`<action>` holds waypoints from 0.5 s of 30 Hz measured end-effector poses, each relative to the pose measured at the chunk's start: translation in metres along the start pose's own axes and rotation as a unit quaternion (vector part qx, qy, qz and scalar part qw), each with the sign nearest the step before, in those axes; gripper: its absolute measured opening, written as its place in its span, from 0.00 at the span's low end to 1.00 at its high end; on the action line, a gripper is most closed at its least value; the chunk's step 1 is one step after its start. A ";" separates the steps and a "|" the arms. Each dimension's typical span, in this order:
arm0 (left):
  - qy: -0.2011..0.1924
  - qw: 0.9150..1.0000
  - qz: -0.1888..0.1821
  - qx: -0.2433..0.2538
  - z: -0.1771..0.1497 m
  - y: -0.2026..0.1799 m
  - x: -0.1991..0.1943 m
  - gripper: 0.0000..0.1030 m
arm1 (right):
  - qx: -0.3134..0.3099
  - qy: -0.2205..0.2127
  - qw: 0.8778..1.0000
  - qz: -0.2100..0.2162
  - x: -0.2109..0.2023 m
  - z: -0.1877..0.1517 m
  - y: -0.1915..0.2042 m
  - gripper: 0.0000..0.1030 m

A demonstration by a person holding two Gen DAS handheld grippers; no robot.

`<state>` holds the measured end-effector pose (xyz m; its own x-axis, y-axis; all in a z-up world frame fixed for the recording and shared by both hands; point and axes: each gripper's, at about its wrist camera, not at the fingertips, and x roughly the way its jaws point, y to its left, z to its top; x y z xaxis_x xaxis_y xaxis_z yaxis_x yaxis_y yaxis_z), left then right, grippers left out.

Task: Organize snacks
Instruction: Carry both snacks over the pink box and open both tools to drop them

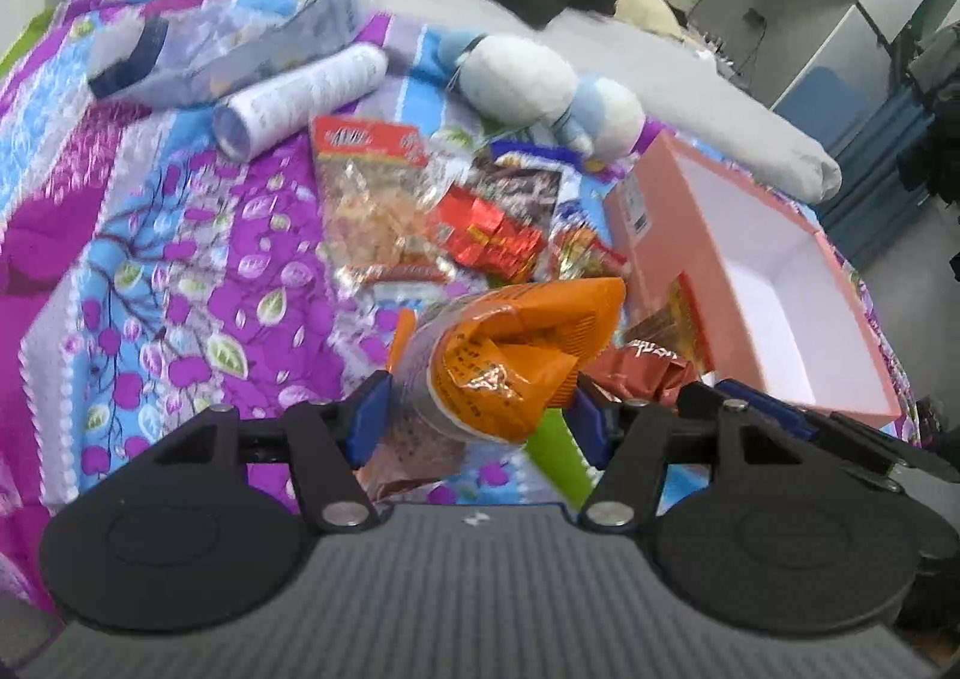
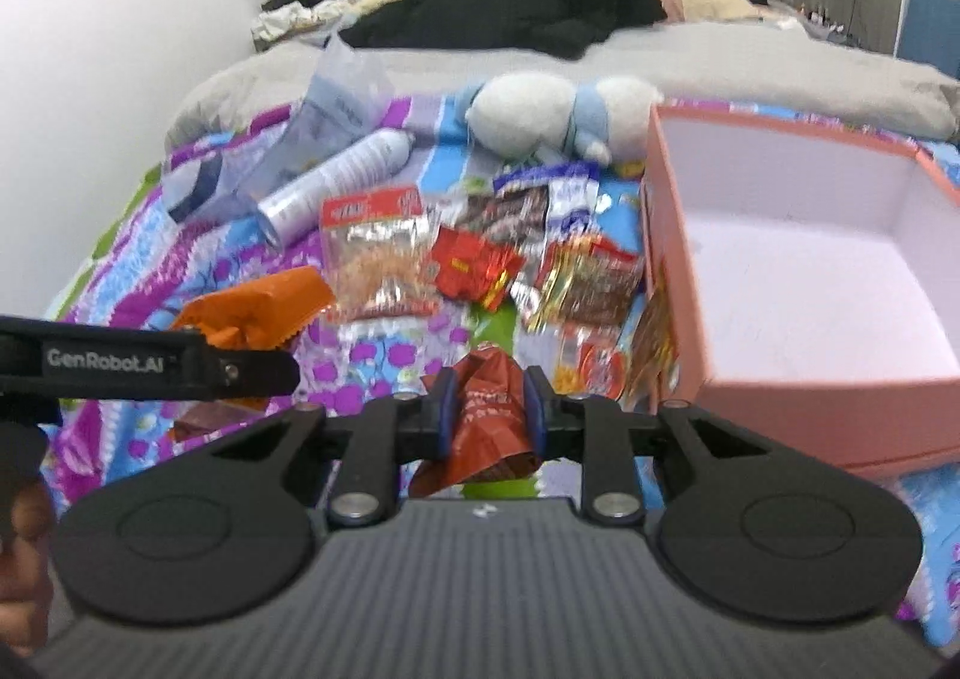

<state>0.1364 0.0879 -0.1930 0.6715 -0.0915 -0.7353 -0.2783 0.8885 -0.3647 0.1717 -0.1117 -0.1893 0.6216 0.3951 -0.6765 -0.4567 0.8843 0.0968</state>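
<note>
Both grippers are loaded, so the step in hand is the carry from the snack pile to the box. The left gripper has its blue-padded jaws pressed in on a crinkled orange foil snack packet, which bulges up between them above the purple, blue and white floral quilt on the bed. The right gripper has its jaws closed narrowly on a crumpled reddish-brown foil snack packet, the wrapper hanging slack below the pads.

The open salmon-pink cardboard box with a white inside sits on the quilt to the right of the pile; its floor looks bare in both views, though the near corner is hidden by the wall. The right gripper is near the box's front left corner, outside the wall. The left gripper is further left, well apart from the box, and shows in the right wrist view as a black arm with the orange packet at its tip.

More snacks lie loose between the grippers and the soft toy: a clear bag with a red header, a shiny red foil pack and a dark blue-edged packet. Motion blur makes their labels unreadable.

The next move, I judge, calls for lifting the reddish-brown packet over the box wall, opening the jaws above the white floor, then bringing the orange packet across the same way without the two grippers crossing.
</note>
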 end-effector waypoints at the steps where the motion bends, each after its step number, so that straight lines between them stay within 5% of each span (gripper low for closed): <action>1: -0.003 1.000 0.002 0.003 0.003 -0.005 -0.003 0.65 | -0.001 -0.005 1.000 0.000 -0.005 0.004 -0.002 0.26; 15: -0.052 0.996 -0.043 0.057 0.074 -0.079 -0.045 0.65 | 0.035 -0.103 0.994 -0.015 -0.073 0.075 -0.037 0.26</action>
<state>0.1789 0.0550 -0.0892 0.7585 -0.1281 -0.6390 -0.1412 0.9249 -0.3531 0.1908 -0.1549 -0.0884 0.7551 0.4047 -0.5159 -0.3948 0.9088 0.1350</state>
